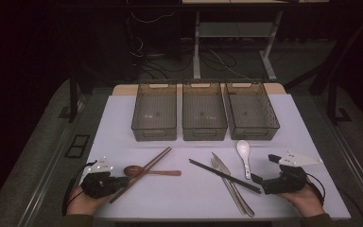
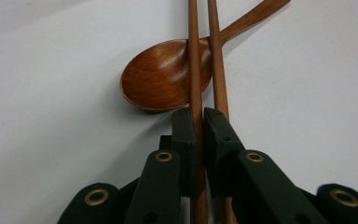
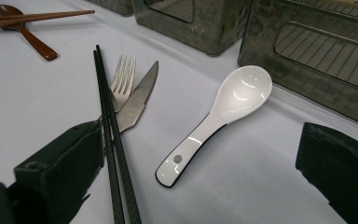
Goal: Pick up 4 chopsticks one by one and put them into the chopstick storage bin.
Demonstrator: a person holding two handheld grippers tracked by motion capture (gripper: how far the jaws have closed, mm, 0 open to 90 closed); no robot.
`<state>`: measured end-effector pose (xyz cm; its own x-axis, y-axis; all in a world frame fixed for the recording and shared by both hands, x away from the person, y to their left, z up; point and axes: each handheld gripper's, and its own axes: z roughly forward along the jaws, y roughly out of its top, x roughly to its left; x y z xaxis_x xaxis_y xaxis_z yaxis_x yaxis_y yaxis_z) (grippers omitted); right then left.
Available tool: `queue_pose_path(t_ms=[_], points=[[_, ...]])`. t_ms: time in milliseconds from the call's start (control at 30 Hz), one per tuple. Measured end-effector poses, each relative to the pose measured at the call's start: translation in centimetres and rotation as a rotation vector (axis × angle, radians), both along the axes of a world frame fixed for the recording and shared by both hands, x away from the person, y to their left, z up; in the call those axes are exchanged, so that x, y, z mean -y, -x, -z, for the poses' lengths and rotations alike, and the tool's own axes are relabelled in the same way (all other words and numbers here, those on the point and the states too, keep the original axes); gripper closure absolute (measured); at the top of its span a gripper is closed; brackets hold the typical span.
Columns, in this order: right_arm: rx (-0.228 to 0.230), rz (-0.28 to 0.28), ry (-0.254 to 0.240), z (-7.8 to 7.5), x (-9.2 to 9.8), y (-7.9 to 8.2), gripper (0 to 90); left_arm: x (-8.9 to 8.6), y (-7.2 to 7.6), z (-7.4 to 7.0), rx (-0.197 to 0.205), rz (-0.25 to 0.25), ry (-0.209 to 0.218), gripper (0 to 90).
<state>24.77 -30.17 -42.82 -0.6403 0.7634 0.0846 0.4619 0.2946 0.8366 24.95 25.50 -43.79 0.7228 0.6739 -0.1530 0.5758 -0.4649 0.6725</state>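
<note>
A: What's the left gripper (image 2: 199, 122) doing?
B: Its jaws are clamping on the pair of brown wooden chopsticks (image 2: 193, 70). One stick is sitting right between the pads; the second one is running just beside the right pad, and I can't tell if it's caught too.

A: Where are the sticks going from there?
B: Straight ahead of the jaws, lying across the bowl and neck of the brown wooden spoon (image 2: 161, 79), touching it. Spoon bowl is sitting just ahead and left of the jaw tips, on the white table (image 2: 51, 93).

A: Right gripper (image 3: 200, 165)?
B: Jaws are standing wide apart, holding nothing. The pair of black chopsticks (image 3: 108, 121) is lying against the inner face of its left jaw. The white ceramic spoon (image 3: 223, 112) is lying in the gap between the jaws, touching neither.

A: Anything past that?
B: A steel fork (image 3: 122, 79) and a serrated steel knife (image 3: 137, 100) are lying ahead of the left jaw, under the black sticks. Three smoky clear plastic bins (image 1: 204, 111) are standing side by side farther ahead, well apart from both grippers.
</note>
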Motion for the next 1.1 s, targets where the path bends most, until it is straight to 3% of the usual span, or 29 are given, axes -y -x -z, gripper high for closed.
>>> queue_pose_path(t_ms=[833, 1100], points=[[-0.003, -0.004, -0.007, 0.1, 0.0, 0.0, 0.6, 0.3, 0.0, -1.4, 0.058, 0.001, 0.012, 82.9], [-0.006, -0.002, -0.018, 0.2, 0.2, -0.1, 0.6, 0.7, -0.1, -2.1, 0.075, 0.019, 0.051, 82.9]])
